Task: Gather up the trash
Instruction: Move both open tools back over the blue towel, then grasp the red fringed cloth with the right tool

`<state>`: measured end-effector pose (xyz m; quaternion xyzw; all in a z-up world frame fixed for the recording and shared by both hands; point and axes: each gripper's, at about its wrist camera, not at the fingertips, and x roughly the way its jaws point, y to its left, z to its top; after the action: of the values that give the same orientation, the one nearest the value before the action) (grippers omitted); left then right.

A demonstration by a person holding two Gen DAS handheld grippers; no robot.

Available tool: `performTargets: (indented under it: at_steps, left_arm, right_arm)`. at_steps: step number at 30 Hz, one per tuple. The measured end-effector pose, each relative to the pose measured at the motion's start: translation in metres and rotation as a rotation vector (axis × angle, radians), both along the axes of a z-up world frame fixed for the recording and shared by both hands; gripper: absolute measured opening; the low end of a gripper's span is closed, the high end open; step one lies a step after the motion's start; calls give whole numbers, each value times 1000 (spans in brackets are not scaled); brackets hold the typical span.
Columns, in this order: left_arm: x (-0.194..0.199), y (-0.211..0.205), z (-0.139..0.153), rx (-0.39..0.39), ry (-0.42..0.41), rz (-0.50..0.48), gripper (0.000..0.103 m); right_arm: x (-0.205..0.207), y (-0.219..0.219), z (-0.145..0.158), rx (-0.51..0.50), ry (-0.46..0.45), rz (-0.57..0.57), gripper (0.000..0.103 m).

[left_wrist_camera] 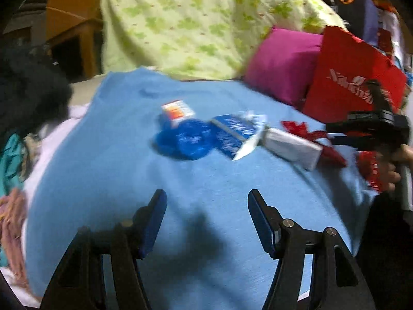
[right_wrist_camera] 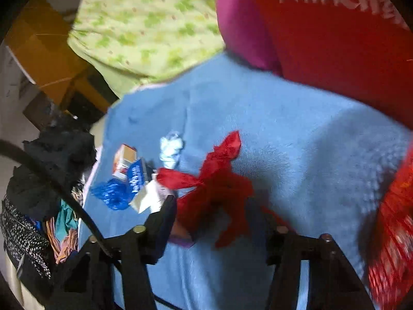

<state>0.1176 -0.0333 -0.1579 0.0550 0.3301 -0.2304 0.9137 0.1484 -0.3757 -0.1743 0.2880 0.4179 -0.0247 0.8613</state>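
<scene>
**Right gripper down on red wrapper, left idle**

Right gripper was straddling the crumpled red wrapper near the middle of the blue blanket, jaws partly closed with the wrapper between them. Blur and red folds hid the pads, so couldn't tell if they actually pressed on it. Left gripper hovered over bare blanket near its front edge, jaws about half open, nothing in them.

Rest of the trash sat in a cluster toward the blanket's left edge in the right wrist view: small orange-white box, blue box, crinkled blue foil, white carton, pale crumpled wad.

Handling guess: wrapper looked light, thin, limp, probably slick. It would collapse under the pads, so best taken at the bunched knot in the middle, not a loose tail. Soft blanket underneath risked being pinched along with it.

Pose: both grippers pitched downward at the blanket. Right one's hand showed at the blanket's right edge in the left wrist view, by the red bag.
</scene>
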Motion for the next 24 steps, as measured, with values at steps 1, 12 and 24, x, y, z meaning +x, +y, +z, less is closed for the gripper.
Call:
performTargets:
  at_steps: [1, 12, 24]
  left_arm:
    - [2, -6, 0, -11, 7, -15, 66]
    - [29, -79, 27, -136, 109, -133, 66]
    - [79, -156, 9, -182, 303, -44, 66]
  right_arm:
    - [7, -3, -3, 1, 14, -2, 54]
    - [73, 8, -43, 28, 124, 63, 36]
    - [59, -18, -41, 19, 157, -26, 33]
